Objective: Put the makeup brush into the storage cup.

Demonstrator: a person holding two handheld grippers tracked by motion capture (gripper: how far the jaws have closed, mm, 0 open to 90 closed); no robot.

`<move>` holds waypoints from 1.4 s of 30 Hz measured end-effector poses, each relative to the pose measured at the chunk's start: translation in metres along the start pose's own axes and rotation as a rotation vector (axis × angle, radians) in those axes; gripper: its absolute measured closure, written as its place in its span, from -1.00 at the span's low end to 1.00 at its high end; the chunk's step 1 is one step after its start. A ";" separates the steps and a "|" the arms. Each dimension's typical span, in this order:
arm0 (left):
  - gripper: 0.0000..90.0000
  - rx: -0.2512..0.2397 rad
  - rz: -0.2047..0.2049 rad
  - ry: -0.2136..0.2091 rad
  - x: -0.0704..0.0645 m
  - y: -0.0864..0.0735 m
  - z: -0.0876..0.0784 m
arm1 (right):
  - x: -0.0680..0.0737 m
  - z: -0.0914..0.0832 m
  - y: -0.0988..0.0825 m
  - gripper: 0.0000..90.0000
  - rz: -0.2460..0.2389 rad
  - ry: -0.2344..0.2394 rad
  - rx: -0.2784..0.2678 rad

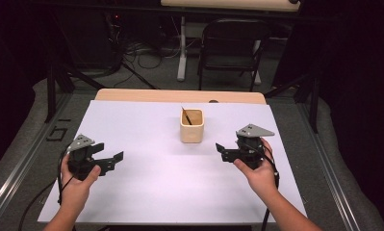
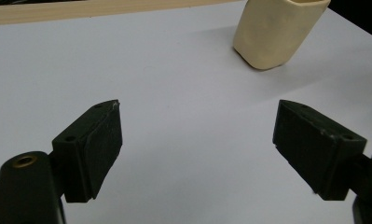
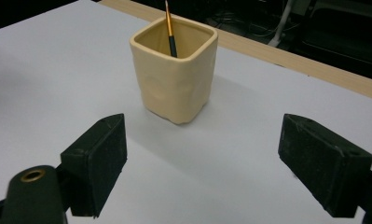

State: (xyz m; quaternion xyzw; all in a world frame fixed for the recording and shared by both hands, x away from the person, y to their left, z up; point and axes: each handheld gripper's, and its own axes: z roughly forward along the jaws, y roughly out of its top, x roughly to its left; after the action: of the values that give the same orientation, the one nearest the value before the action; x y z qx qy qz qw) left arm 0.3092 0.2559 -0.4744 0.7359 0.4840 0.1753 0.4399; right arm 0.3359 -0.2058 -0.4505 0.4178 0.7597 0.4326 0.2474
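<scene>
Both grippers, left (image 1: pixel 113 158) and right (image 1: pixel 220 150), wide open and empty, flanking cup (image 1: pixel 192 126) holding brush (image 3: pixel 169 29); approach step, next likely right closing in on brush.

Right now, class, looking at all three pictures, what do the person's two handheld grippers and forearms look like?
Both the left gripper and the right gripper are matte black, each with two blocky, wedge-shaped jaws carrying flat pads. A grey three-cornered plate tops each body, and a black cable trails back from each. A brass-coloured ring marks the jaw arm in both gripper views. The forearms are bare, no sleeves.
</scene>
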 end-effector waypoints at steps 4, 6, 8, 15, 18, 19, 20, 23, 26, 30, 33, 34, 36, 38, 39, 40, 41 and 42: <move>-0.65 0.007 0.006 0.002 0.003 -0.006 -0.002 | 0.001 -0.004 -0.008 -0.67 0.004 0.000 0.009; -0.65 0.005 0.005 0.003 0.004 -0.009 -0.003 | 0.002 -0.006 -0.012 -0.67 0.011 0.004 0.016; -0.65 0.006 0.007 0.005 0.005 -0.011 -0.003 | 0.002 -0.007 -0.016 -0.67 0.008 -0.004 0.015; -0.65 0.005 0.019 0.012 0.005 -0.015 -0.005 | -0.001 -0.013 -0.030 -0.67 0.038 -0.011 0.016; -0.65 0.009 0.023 0.012 0.005 -0.017 -0.005 | -0.002 -0.015 -0.036 -0.67 0.052 -0.020 0.014; -0.65 0.008 0.024 0.011 0.005 -0.017 -0.004 | -0.002 -0.016 -0.038 -0.67 0.056 -0.019 0.020; -0.65 0.007 0.024 0.012 0.005 -0.018 -0.004 | -0.003 -0.016 -0.040 -0.66 0.063 -0.023 0.012; -0.65 0.013 0.029 0.011 0.004 -0.019 -0.004 | -0.004 -0.018 -0.045 -0.67 0.072 -0.022 0.011; -0.65 0.012 0.030 0.010 0.005 -0.020 -0.004 | -0.005 -0.018 -0.050 -0.66 0.082 -0.028 0.003; -0.65 0.014 0.026 0.010 0.004 -0.022 -0.004 | -0.006 -0.021 -0.056 -0.66 0.083 -0.037 0.009; -0.65 0.020 0.029 0.012 0.004 -0.023 -0.003 | -0.006 -0.023 -0.062 -0.66 0.088 -0.052 0.000; -0.65 0.017 0.028 0.011 0.004 -0.023 -0.003 | -0.006 -0.024 -0.064 -0.66 0.089 -0.056 -0.004; -0.65 0.018 0.031 0.010 0.005 -0.024 -0.003 | -0.007 -0.025 -0.069 -0.67 0.088 -0.060 -0.006; -0.65 0.020 0.031 0.011 0.005 -0.024 -0.003 | -0.006 -0.026 -0.074 -0.66 0.095 -0.071 -0.006; -0.65 0.022 0.031 0.010 0.005 -0.025 -0.003 | -0.006 -0.026 -0.074 -0.66 0.095 -0.071 -0.006; -0.65 0.021 0.030 0.014 0.006 -0.026 -0.003 | -0.006 -0.027 -0.079 -0.66 0.107 -0.070 -0.005; -0.65 0.020 0.029 0.012 0.006 -0.026 -0.003 | -0.006 -0.027 -0.082 -0.66 0.111 -0.074 -0.007; -0.65 0.022 0.029 0.012 0.006 -0.027 -0.003 | -0.007 -0.027 -0.085 -0.66 0.112 -0.073 -0.004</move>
State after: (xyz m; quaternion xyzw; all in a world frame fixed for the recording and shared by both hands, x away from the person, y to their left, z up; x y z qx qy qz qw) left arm 0.2950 0.2663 -0.4955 0.7466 0.4777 0.1810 0.4262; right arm 0.2837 -0.2473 -0.5097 0.4746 0.7248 0.4316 0.2514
